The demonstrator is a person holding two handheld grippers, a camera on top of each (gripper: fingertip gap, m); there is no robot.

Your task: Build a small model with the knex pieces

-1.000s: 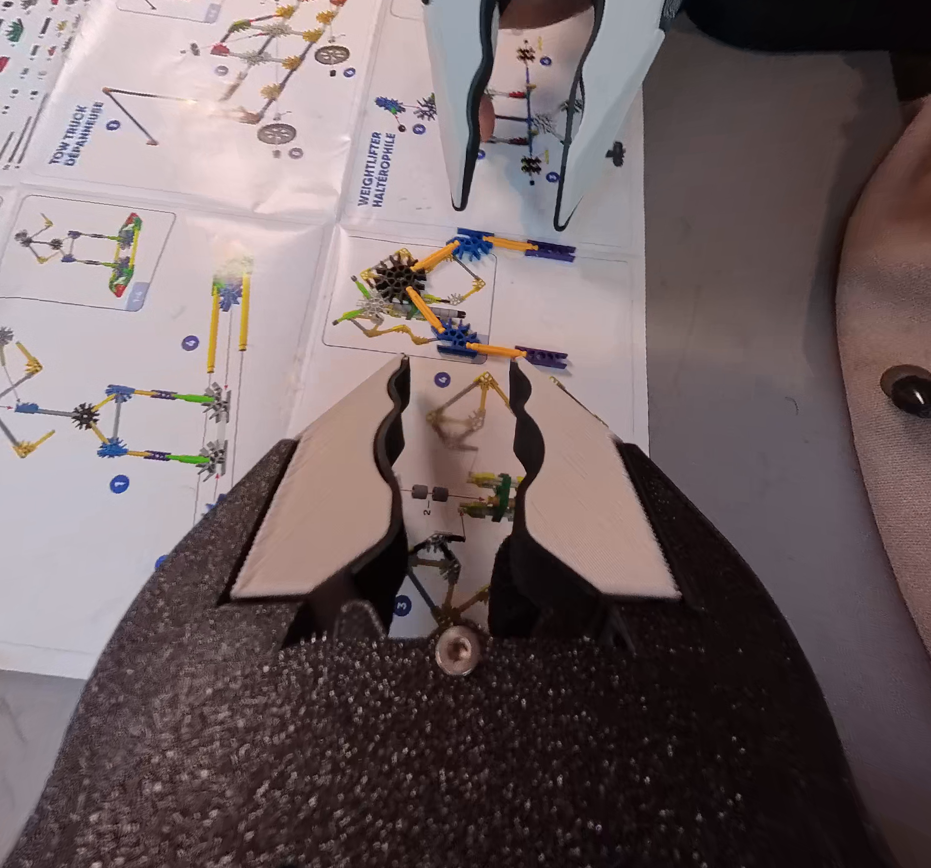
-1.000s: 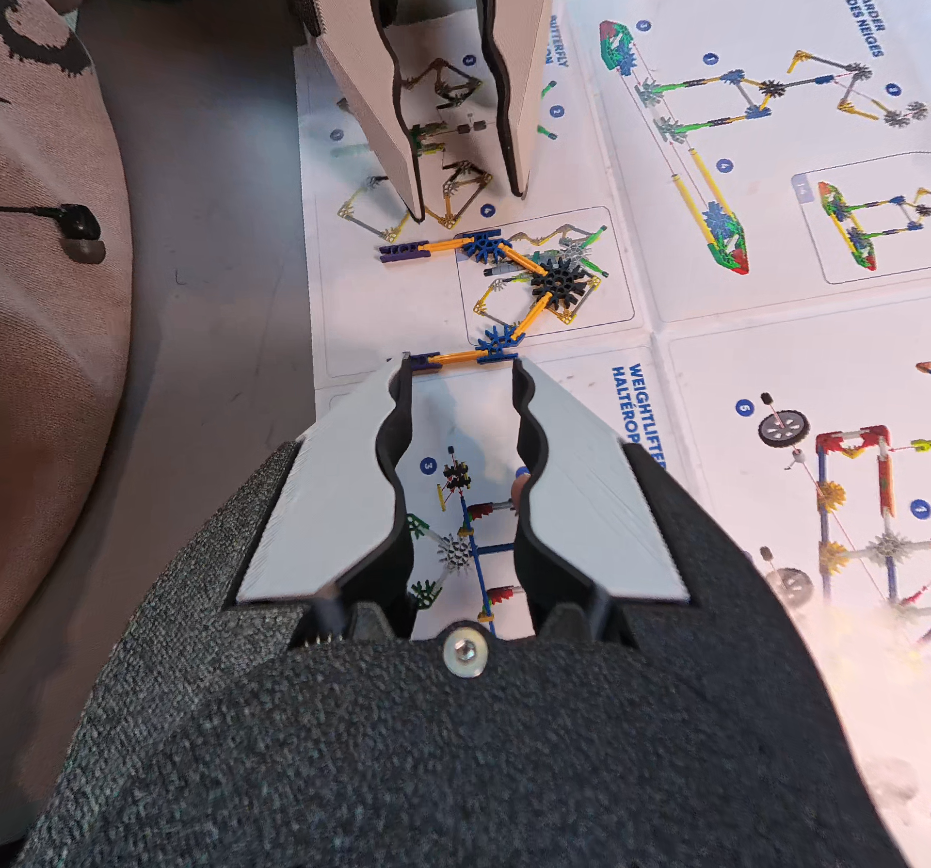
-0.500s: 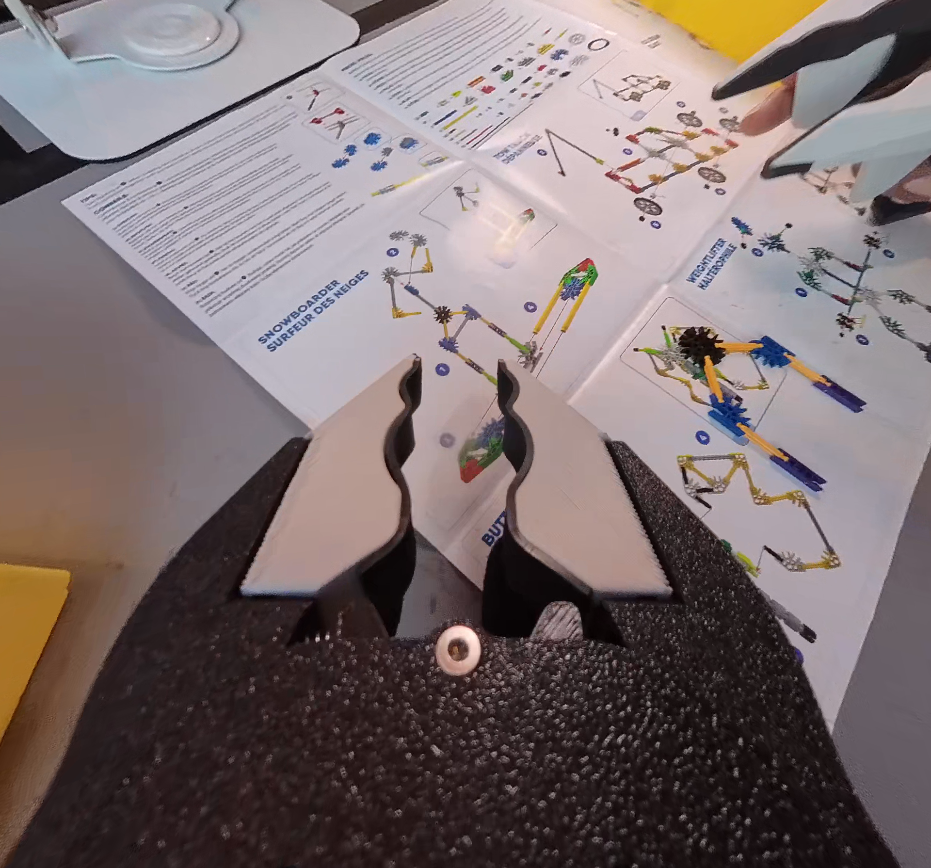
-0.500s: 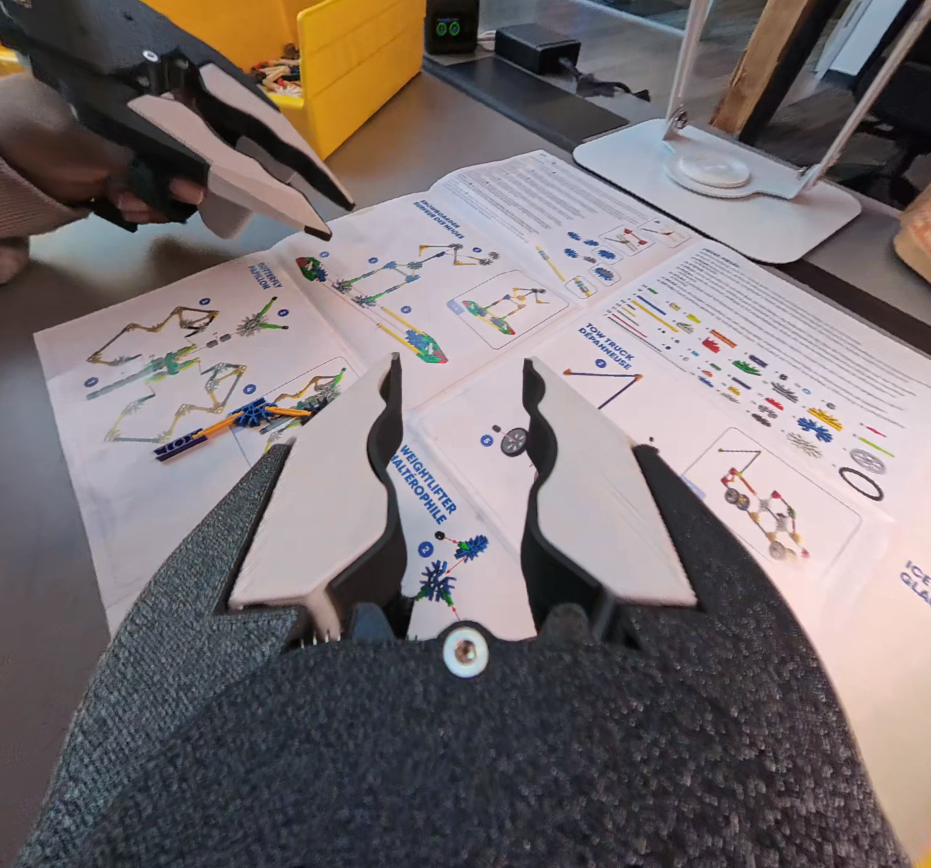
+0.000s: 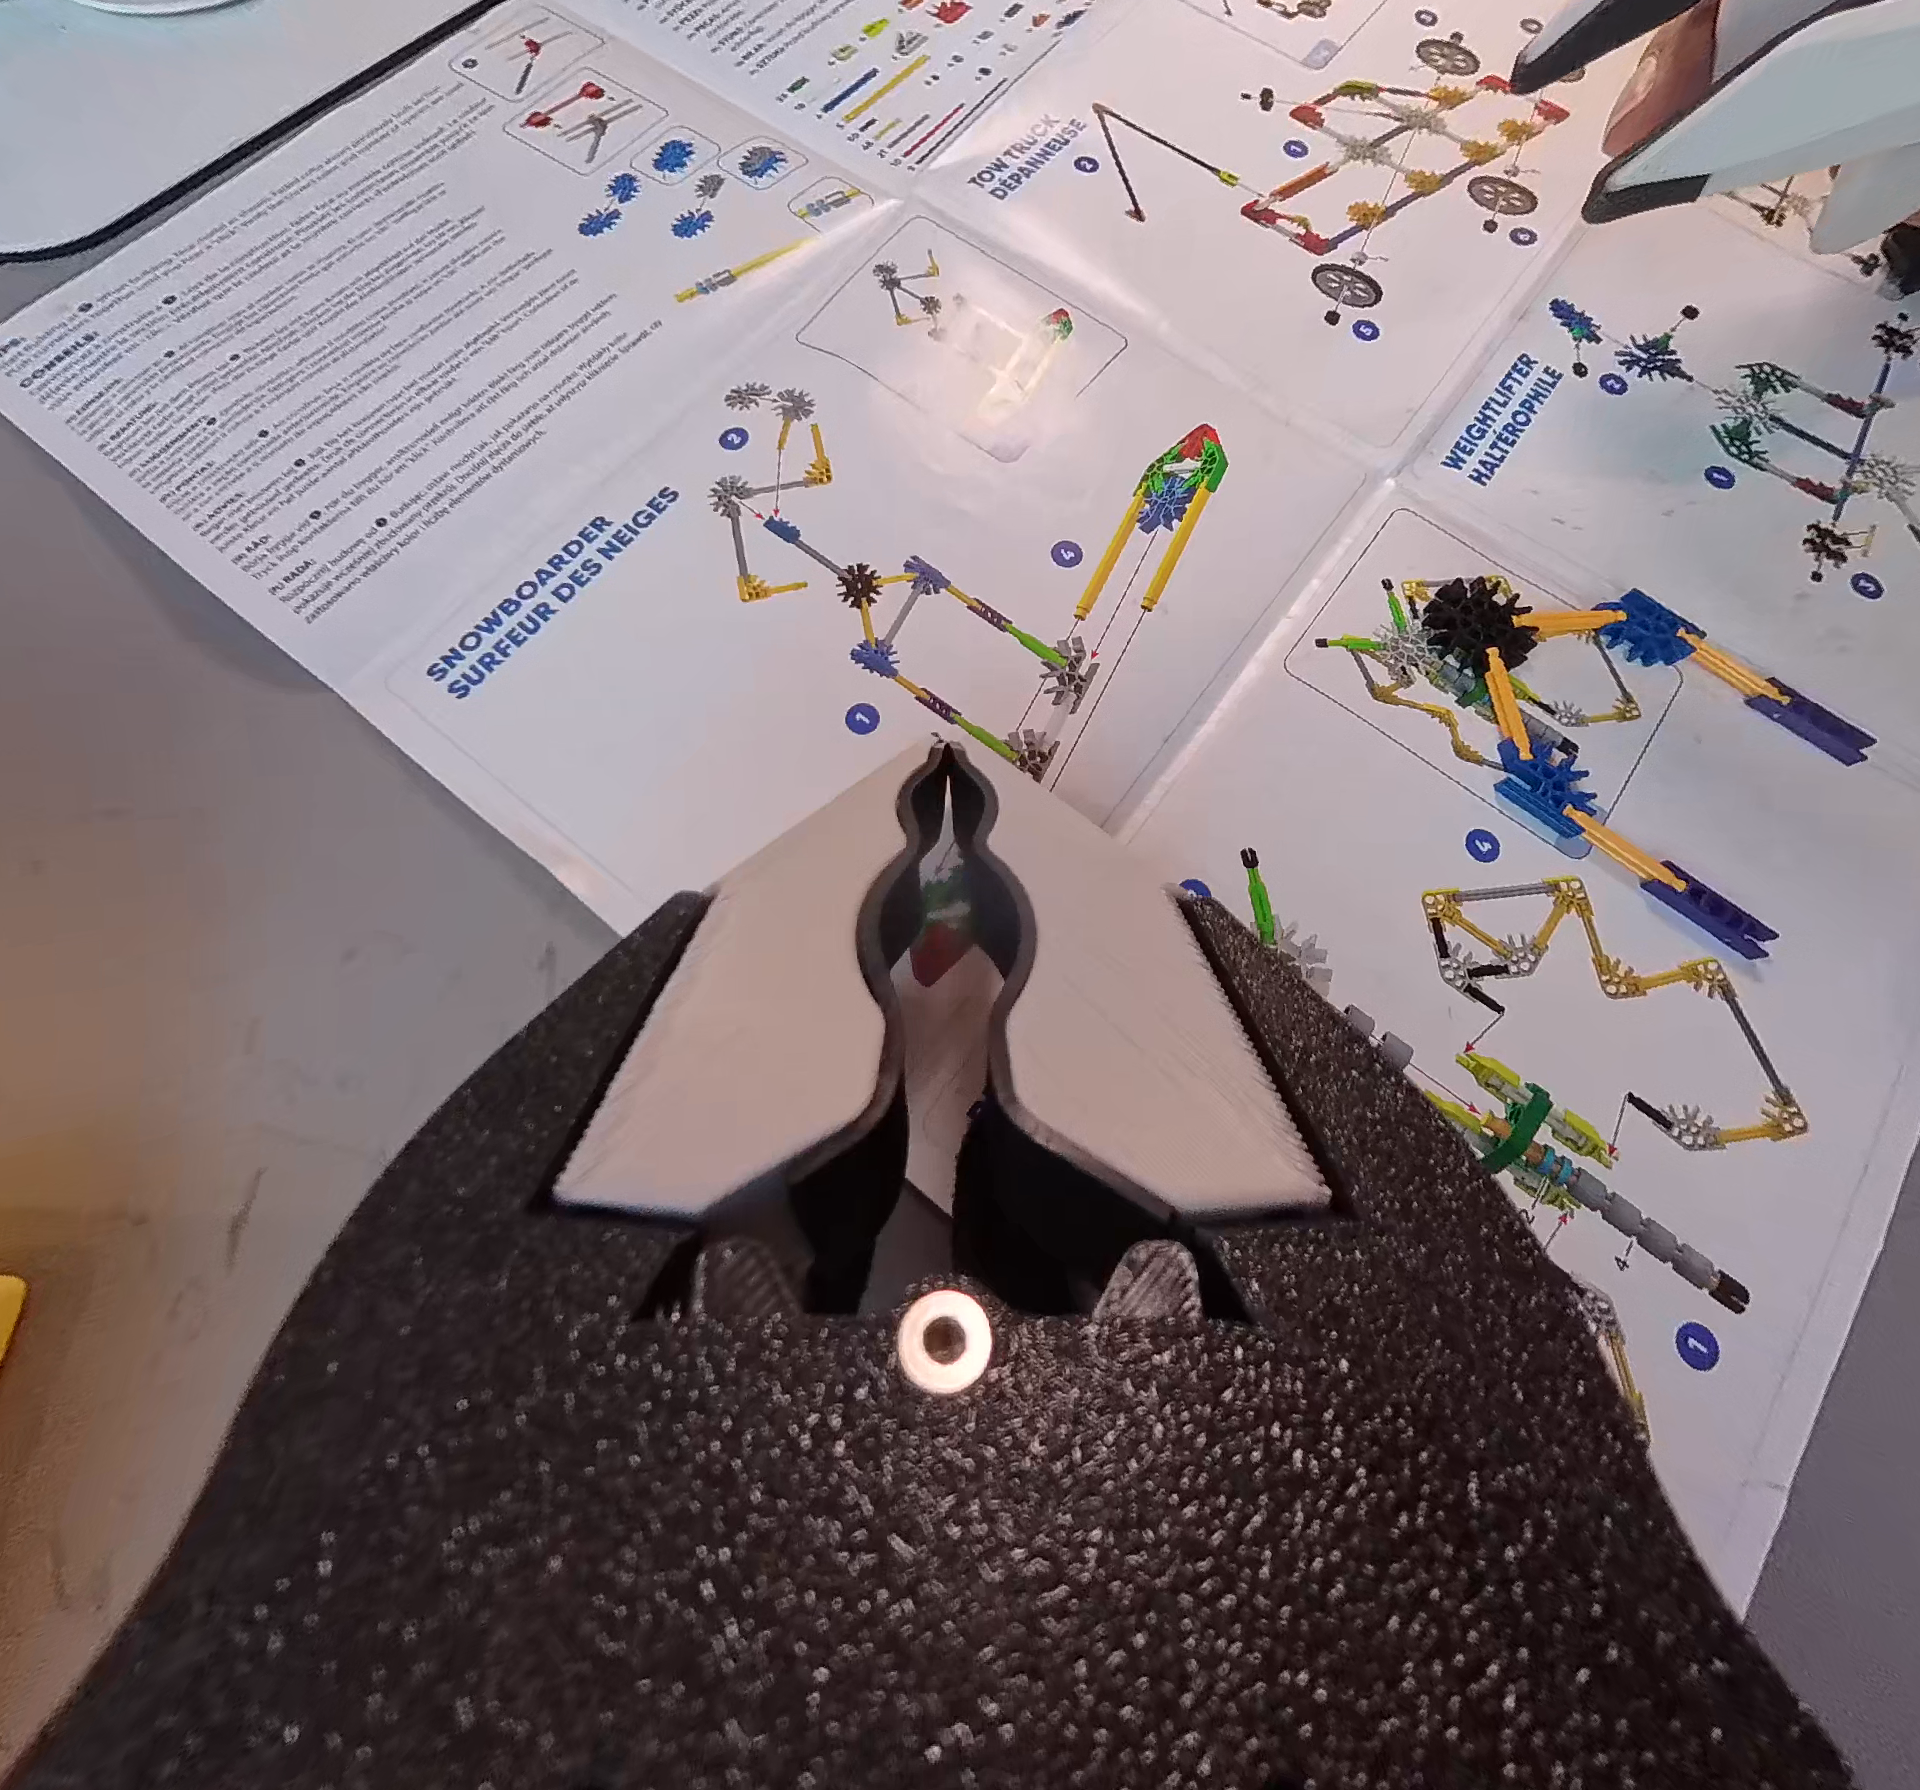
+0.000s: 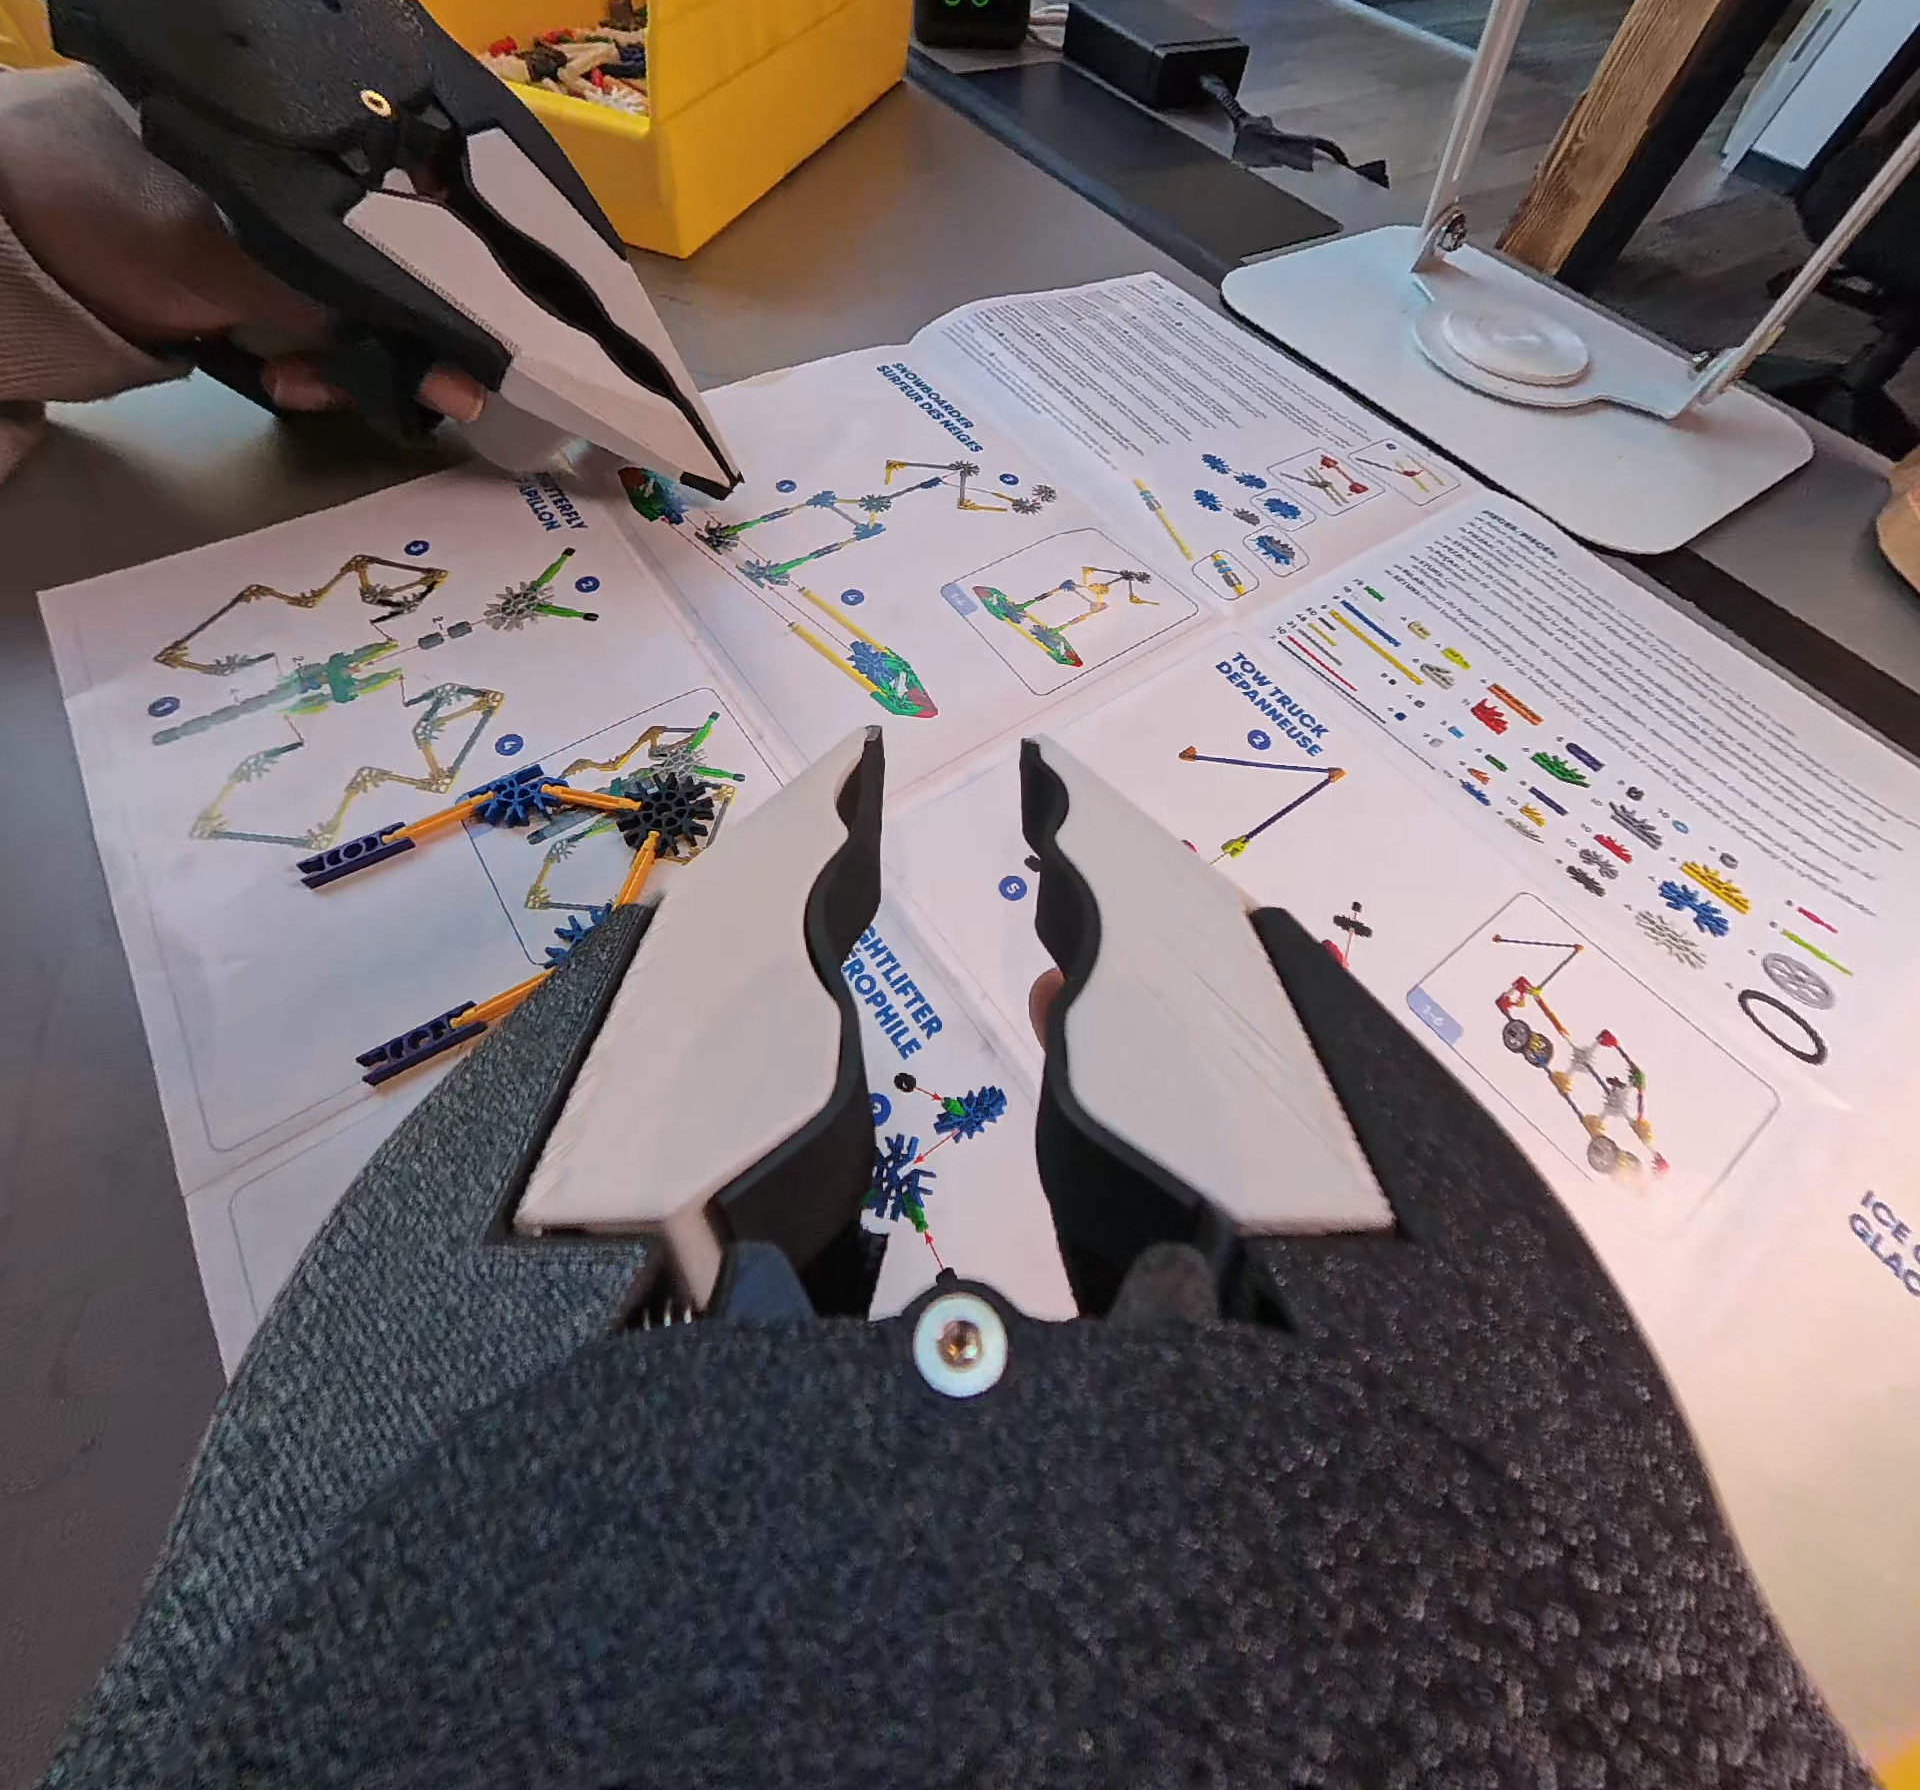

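The left gripper (image 5: 945, 764) was closed with its tips together, empty, above a printed instruction sheet (image 5: 644, 680) on the grey desk (image 5: 208, 909). The right gripper (image 6: 951, 753) hung open, empty, near a small rod-and-connector toy assembly (image 6: 582, 826) lying on the sheet.
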